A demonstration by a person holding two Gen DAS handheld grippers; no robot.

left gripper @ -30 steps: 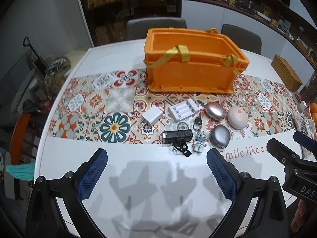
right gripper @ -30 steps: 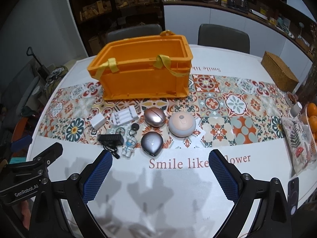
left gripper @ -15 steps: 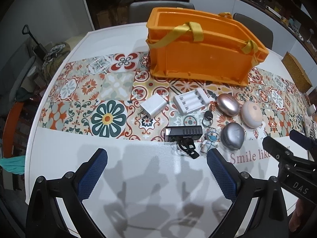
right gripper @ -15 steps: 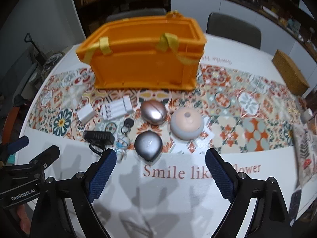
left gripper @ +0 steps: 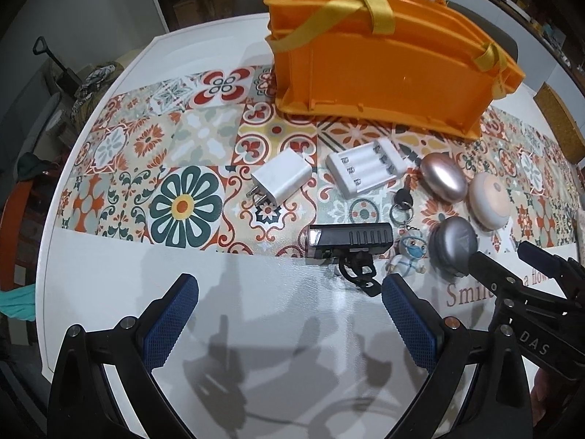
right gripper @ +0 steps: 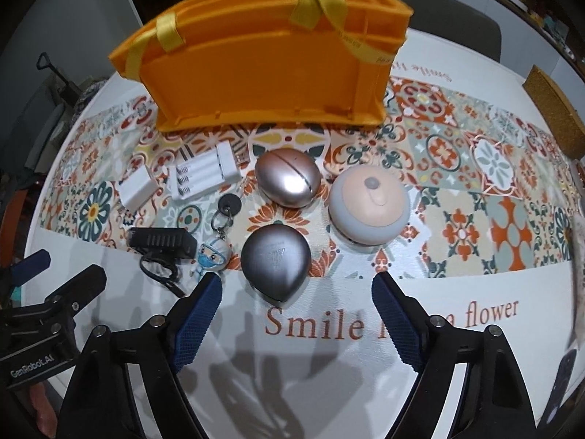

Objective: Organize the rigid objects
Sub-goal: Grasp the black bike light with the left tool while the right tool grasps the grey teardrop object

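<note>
Both tongs hang empty over the white counter (right gripper: 475, 347): left tongs (left gripper: 289, 314) spread wide, right tongs (right gripper: 296, 307) narrowing but apart, near the grey teardrop-shaped metal case (right gripper: 276, 261).

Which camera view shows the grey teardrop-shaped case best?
The right wrist view: the grey teardrop-shaped case lies whole and near the centre, ahead of the open right gripper. In the left wrist view the case sits far to the right, smaller, partly covered by a finger of the right gripper.
</note>
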